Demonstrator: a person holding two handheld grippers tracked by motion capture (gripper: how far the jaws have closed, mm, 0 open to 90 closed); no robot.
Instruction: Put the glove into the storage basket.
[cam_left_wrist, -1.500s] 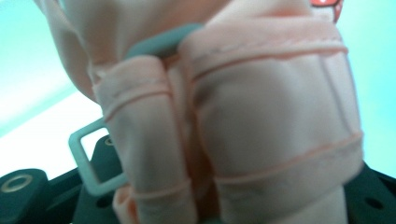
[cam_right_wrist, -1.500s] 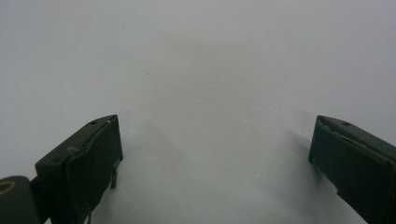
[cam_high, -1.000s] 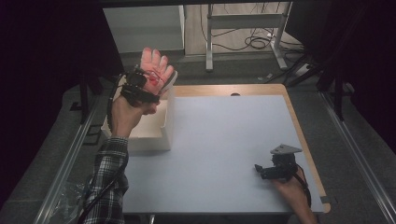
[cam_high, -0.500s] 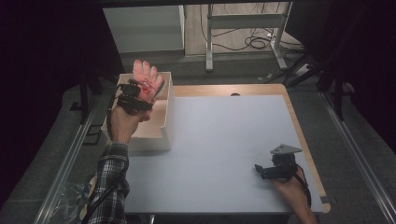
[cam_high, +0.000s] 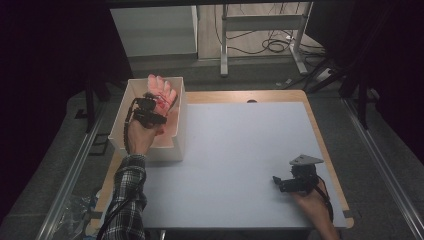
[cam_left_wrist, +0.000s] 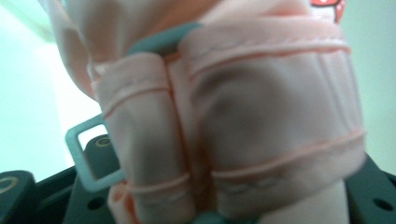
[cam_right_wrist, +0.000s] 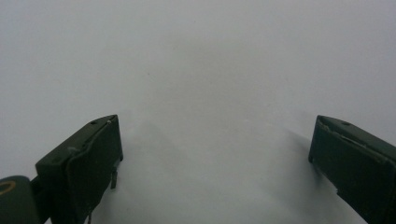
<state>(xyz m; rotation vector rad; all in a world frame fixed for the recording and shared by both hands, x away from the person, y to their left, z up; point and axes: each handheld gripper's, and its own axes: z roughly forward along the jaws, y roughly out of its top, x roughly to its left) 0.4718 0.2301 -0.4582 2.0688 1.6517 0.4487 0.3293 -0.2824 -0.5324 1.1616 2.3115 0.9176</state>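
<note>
Over the left tabletop edge: a white box (cam_high: 150, 150) stands open-topped, its long side running away from the person.
Left tool (cam_high: 149, 111): low over the box, near its far end, pointing away from the person and down into it.
Held item: a pink fabric piece (cam_high: 162, 92), bunched, with a pale plastic buckle (cam_left_wrist: 88, 156) on its strap; it sticks out ahead of the tool, its long axis along the box's length.
Left tool state: the jaws have just been opening a little; the fabric fills the gap between them in the left gripper view (cam_left_wrist: 261, 130), and the pads look to be still pressing on it.
Key relation: the fabric lies straight ahead of the left tool, already inside the box's rim, so the release probably needs only a wider opening.
Middle: bare pale tabletop (cam_high: 240, 150).
Right tool (cam_high: 278, 182): resting near the tabletop's right front corner, jaws spread wide, nothing between them.
Nearer hand: the left, by far; the right is well apart from the box.
</note>
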